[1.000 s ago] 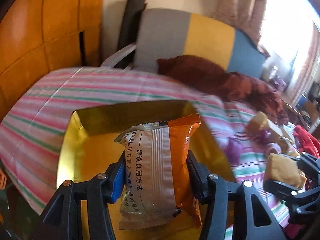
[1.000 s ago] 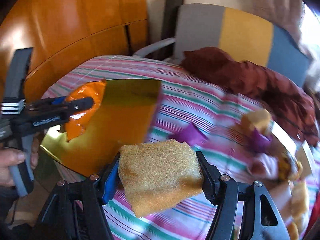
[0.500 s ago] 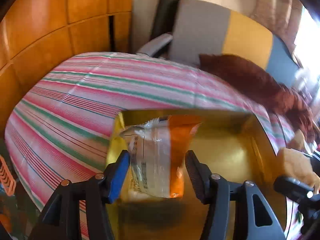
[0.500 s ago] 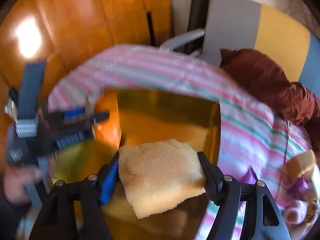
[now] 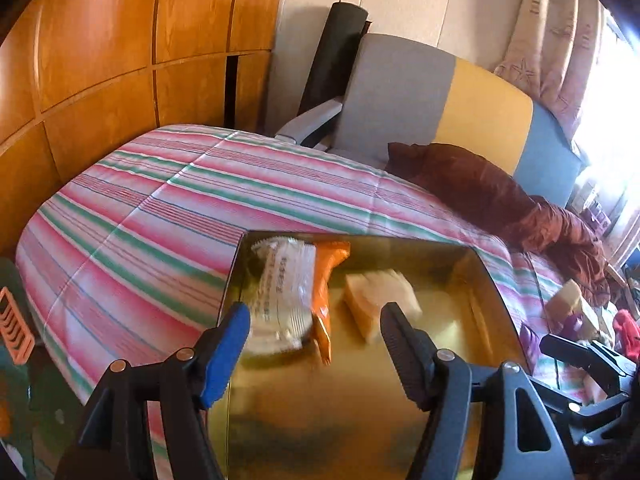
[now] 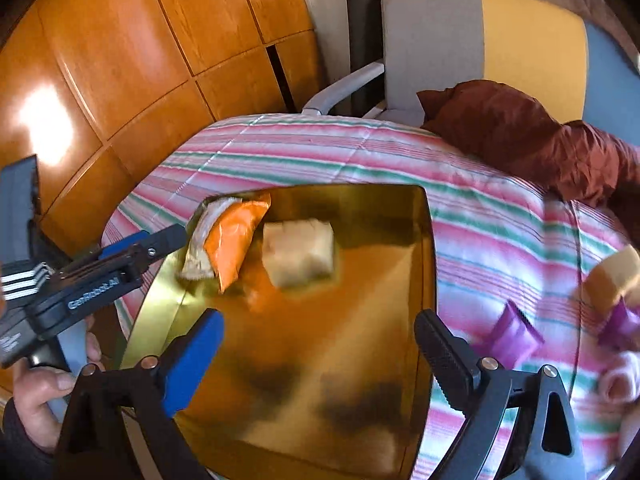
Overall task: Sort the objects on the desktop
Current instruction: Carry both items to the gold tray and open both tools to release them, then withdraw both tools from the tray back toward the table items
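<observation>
1. Left gripper (image 5: 314,344), spread, empty; packet (image 5: 290,300) and sponge (image 5: 378,300) lie in tray (image 5: 360,420), far-left corner.
2. Right gripper (image 6: 320,346), spread; only this view shows purple packets (image 6: 510,334) on the cloth (image 6: 500,240).

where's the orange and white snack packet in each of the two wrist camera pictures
Left wrist view: the snack packet lies in the gold tray's far left corner, just beyond the open left gripper, left of the yellow sponge.
Right wrist view: the snack packet sits upper left of centre, in the same tray corner, with the sponge at its right.
Shared landmark: the grey, yellow and blue chair back behind the striped bedspread.
</observation>
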`<control>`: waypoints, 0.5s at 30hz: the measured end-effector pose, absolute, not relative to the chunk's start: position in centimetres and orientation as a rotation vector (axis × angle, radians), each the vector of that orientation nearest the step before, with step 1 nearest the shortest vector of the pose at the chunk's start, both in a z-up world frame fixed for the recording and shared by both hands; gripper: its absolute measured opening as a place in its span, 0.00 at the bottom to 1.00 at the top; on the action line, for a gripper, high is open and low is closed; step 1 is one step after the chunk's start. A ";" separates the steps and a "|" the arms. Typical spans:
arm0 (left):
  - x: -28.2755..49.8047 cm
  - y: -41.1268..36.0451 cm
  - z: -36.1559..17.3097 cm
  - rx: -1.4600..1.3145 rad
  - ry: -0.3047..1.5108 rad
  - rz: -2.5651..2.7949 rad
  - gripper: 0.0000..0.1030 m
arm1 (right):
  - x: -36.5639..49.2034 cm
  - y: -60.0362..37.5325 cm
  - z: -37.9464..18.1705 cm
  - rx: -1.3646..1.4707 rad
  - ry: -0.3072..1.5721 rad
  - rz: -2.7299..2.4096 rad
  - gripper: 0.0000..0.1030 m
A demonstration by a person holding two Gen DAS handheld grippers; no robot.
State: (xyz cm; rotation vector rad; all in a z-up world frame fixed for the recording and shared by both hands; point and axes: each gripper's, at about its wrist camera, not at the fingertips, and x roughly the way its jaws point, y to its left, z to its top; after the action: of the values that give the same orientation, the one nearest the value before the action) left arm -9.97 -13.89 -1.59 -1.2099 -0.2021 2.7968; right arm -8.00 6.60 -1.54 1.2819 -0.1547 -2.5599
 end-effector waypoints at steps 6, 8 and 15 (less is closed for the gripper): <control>-7.2 -11.6 -0.8 -1.196 -0.171 2.781 0.67 | -4.0 7.9 -0.9 1.234 -0.149 -2.638 0.94; -6.4 -10.9 -0.4 -1.176 -0.173 2.774 0.67 | -2.9 8.5 -0.7 1.222 -0.158 -2.654 0.94; -4.5 -7.9 -0.1 -1.159 -0.156 2.699 0.67 | 1.0 11.2 -0.4 1.206 -0.160 -2.741 0.94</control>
State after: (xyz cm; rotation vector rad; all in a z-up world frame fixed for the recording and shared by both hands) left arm -4.53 -7.86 -0.09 -1.1586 -0.1563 2.6995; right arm 0.97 11.23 -0.38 1.2062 -0.1599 -2.7408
